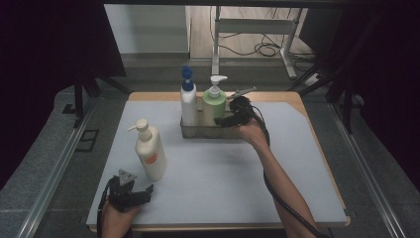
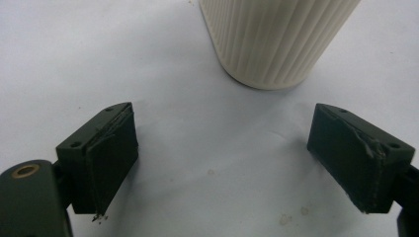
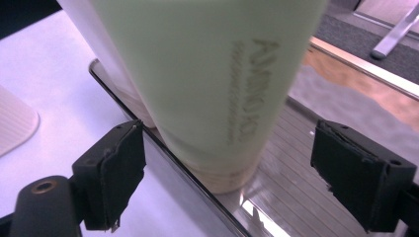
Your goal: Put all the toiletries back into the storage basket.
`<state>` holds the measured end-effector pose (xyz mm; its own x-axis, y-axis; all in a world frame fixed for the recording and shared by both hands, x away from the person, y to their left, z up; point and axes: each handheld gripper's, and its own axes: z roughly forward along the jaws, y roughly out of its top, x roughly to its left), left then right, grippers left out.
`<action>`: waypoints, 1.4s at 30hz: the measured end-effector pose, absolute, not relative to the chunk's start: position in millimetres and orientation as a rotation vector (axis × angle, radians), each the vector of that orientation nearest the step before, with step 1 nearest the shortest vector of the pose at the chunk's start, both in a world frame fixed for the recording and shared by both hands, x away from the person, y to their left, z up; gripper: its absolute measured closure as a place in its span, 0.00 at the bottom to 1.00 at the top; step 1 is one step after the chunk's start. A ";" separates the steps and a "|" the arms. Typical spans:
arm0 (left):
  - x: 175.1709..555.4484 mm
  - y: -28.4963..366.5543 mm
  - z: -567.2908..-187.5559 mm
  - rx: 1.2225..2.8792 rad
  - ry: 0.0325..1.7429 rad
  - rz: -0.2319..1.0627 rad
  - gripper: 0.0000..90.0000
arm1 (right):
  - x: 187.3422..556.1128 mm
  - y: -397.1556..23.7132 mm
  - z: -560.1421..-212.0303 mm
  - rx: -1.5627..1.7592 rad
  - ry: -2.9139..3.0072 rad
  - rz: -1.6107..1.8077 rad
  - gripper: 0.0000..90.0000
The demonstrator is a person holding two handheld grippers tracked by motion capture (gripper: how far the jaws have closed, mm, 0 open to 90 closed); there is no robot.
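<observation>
High view: white bottle (image 1: 187, 99) crowds green bottle (image 1: 214, 103), probably touching.

The pump bottle (image 1: 150, 151) near the left gripper (image 1: 130, 191) was cream with an orange label and fine vertical ribbing. In the grey metal tray (image 1: 198, 131) stood 1 pale green bottle (image 1: 214, 106) with faint lettering and 1 white bottle (image 1: 188, 101) with a blue pump. Both grippers were black; the mat (image 1: 208, 173) was pale lavender-grey.
</observation>
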<state>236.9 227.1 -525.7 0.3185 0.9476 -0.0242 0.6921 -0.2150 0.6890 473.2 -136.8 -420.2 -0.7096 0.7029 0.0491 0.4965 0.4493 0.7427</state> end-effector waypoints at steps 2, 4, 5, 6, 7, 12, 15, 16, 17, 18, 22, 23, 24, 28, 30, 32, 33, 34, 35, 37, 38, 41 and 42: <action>236.9 227.2 -525.6 1.989 1.443 0.549 0.13 | 472.5 -140.4 -420.3 1.053 2.427 1.112 0.22; 236.9 227.2 -525.6 1.989 1.443 0.549 0.13 | 472.0 -144.2 -420.5 1.070 2.413 1.118 0.28; 236.9 227.3 -525.6 1.989 1.443 0.549 0.13 | 471.9 -146.2 -420.8 1.072 2.409 1.123 0.31; 236.8 227.2 -525.5 1.990 1.444 0.549 0.13 | 471.5 -147.8 -421.0 1.081 2.409 1.129 0.35; 236.8 227.1 -525.5 1.987 1.445 0.550 0.13 | 471.2 -149.3 -421.5 1.085 2.408 1.131 0.38; 236.8 227.3 -525.5 1.990 1.443 0.548 0.13 | 470.1 -154.9 -424.7 1.115 2.410 1.103 0.55; 236.8 227.3 -525.5 1.990 1.443 0.548 0.13 | 471.3 -157.4 -427.2 1.151 2.397 1.058 0.62; 236.8 227.3 -525.5 1.990 1.443 0.548 0.13 | 471.9 -158.5 -427.8 1.167 2.391 1.053 0.65; 236.8 227.2 -525.5 1.990 1.443 0.549 0.13 | 472.5 -159.4 -428.5 1.181 2.384 1.052 0.68; 236.8 227.3 -525.5 1.990 1.443 0.548 0.13 | 473.4 -160.4 -429.4 1.188 2.381 1.059 0.71; 236.8 227.3 -525.5 1.991 1.443 0.549 0.13 | 477.7 -163.5 -433.9 1.216 2.365 1.071 0.84; 236.8 227.3 -525.4 1.991 1.443 0.548 0.13 | 478.7 -163.9 -435.1 1.226 2.362 1.074 0.87; 236.8 227.3 -525.5 1.991 1.443 0.548 0.13 | 479.8 -163.9 -436.5 1.231 2.358 1.077 0.90; 236.8 227.2 -525.5 1.989 1.443 0.547 0.13 | 482.8 -160.4 -440.9 1.248 2.357 1.063 0.99; 236.8 227.2 -525.5 1.989 1.443 0.547 0.13 | 484.0 -156.7 -442.8 1.253 2.353 1.052 0.99; 236.8 227.3 -525.4 1.991 1.443 0.548 0.13 | 485.8 -153.7 -444.9 1.257 2.353 1.037 1.00; 236.8 227.4 -525.4 1.991 1.443 0.548 0.13 | 486.9 -152.5 -446.2 1.259 2.356 1.026 1.00; 236.8 227.3 -525.4 1.991 1.443 0.548 0.13 | 488.2 -151.4 -447.6 1.264 2.356 1.021 1.00; 236.8 227.3 -525.4 1.991 1.443 0.548 0.13 | 489.4 -150.5 -448.9 1.277 2.353 1.019 1.00; 236.8 227.3 -525.5 1.991 1.443 0.549 0.13 | 491.8 -149.6 -451.5 1.291 2.356 1.020 1.00; 236.8 227.3 -525.4 1.991 1.443 0.548 0.13 | 492.4 -148.8 -452.6 1.301 2.360 1.019 1.00; 236.8 227.2 -525.5 1.989 1.443 0.547 0.13 | 493.3 -146.1 -455.5 1.309 2.367 1.018 1.00; 236.8 227.2 -525.5 1.989 1.443 0.548 0.13 | 493.7 -145.4 -456.4 1.308 2.372 1.012 1.00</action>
<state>236.8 227.2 -525.5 0.3189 0.9475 -0.0235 0.6934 -0.2163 0.6873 493.7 -145.4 -456.4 -0.5661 0.8172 0.1085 0.6436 0.3560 0.6775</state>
